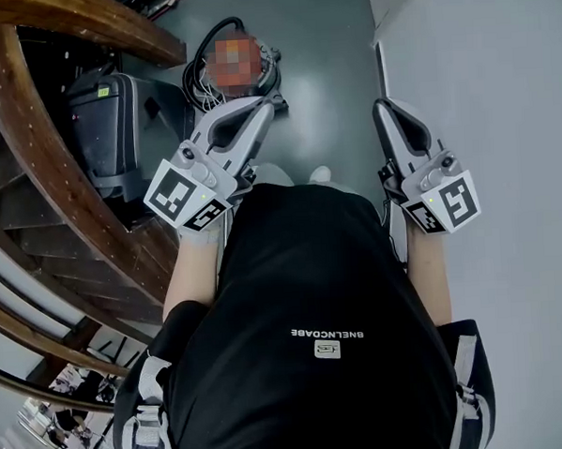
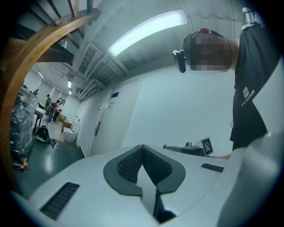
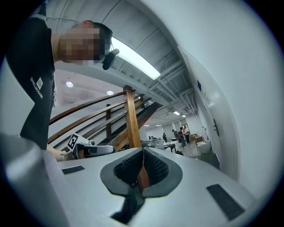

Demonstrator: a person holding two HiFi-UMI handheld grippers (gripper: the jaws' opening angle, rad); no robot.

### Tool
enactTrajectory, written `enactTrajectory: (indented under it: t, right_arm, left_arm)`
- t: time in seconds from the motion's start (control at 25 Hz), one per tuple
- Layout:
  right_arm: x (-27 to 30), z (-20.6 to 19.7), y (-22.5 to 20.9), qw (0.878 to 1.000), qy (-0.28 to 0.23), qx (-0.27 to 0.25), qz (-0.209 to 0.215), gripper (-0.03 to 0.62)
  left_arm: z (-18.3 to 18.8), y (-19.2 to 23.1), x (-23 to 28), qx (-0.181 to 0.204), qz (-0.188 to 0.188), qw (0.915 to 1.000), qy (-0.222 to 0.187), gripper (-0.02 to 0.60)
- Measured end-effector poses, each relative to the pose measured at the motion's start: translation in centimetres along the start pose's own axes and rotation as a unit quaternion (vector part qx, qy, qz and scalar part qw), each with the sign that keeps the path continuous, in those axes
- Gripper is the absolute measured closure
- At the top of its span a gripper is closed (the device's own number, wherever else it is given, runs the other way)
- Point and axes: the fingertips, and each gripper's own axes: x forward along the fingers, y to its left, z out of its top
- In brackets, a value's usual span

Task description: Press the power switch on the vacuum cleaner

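Both grippers held above the floor, the vacuum cleaner lying ahead of them.

The vacuum cleaner (image 1: 271, 71) stands on the grey floor (image 1: 333, 57) beside the wooden staircase (image 1: 33, 157), just past the left gripper (image 1: 273, 99). A mosaic patch covers most of its body, so its long axis and facing cannot be told. The left gripper points at it. The right gripper (image 1: 380, 104) is well apart from it. The fingers (image 2: 133, 162) of both grippers are clenched together on nothing.
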Motion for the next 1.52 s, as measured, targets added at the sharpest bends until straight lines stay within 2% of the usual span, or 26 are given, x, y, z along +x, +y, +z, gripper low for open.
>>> enactTrajectory:
  t: [0.2, 0.44, 0.8, 1.0, 1.16, 1.32, 1.52]
  right_arm:
    - [0.5, -0.8, -1.1, 1.000, 0.013, 0.004, 0.008, 0.565]
    - [3.5, -2.0, -2.9, 1.000, 0.028, 0.009, 0.005, 0.565]
    - [14.8, -4.3, -6.7, 0.996, 0.081, 0.020, 0.008, 0.565]
    - [23.1, -5.8, -7.4, 0.994, 0.108, 0.016, 0.024, 0.565]
    - [30.3, -6.3, -6.8, 0.990, 0.133, -0.002, 0.049, 0.565]
    - [36.3, -7.2, -5.8, 0.982, 0.167, -0.021, 0.085, 0.565]
    - [42.4, -10.4, -5.2, 0.962, 0.222, -0.050, 0.149, 0.565]
  left_arm:
    - [-0.9, 0.6, 0.2, -0.008, 0.017, 0.9998, 0.005, 0.566]
    - [-1.5, 4.6, 0.4, -0.024, 0.031, 0.9992, 0.000, 0.566]
    - [0.4, 16.5, 1.3, -0.048, 0.048, 0.9976, -0.012, 0.566]
    - [1.7, 24.1, -0.6, -0.065, 0.071, 0.9952, -0.020, 0.566]
    - [3.2, 29.6, -3.6, -0.075, 0.100, 0.9918, -0.028, 0.566]
    - [4.1, 33.3, -7.0, -0.080, 0.137, 0.9868, -0.032, 0.566]
    - [3.2, 36.3, -10.3, -0.094, 0.196, 0.9753, -0.036, 0.566]
